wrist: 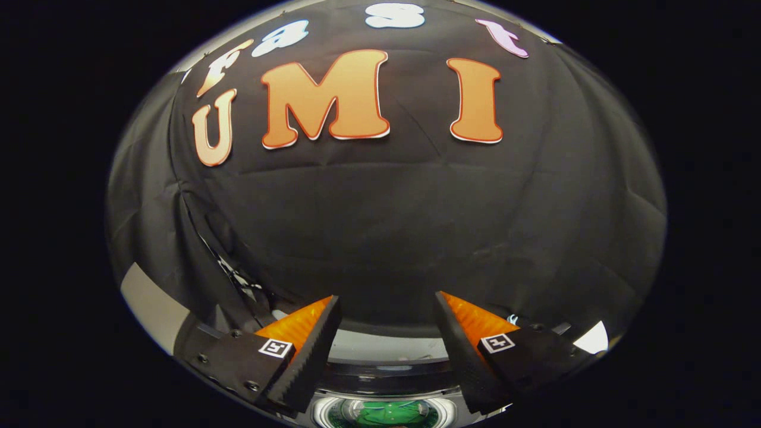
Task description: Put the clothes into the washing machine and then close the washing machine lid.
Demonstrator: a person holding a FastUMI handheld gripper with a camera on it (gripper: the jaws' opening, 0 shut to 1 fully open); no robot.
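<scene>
So the jaws (386,333) are spread wide with nothing between them, aimed mostly at the booth's black wall, with the washing machine (380,380) low between and below the fingers. Green clothes (383,413) sit in its round opening, apparently already in the drum. My worry is the lid: it's hard to pick out here, so reaching blind could miss it or leave it half shut.

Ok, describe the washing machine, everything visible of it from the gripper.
The washing machine lies low between the fingers of the open gripper. A pale, glossy top edge curves across, with a dark band under it. Below that a round, light-rimmed opening holds something green, apparently clothes. The lid cannot be made out. Neither finger touches the machine.
</scene>
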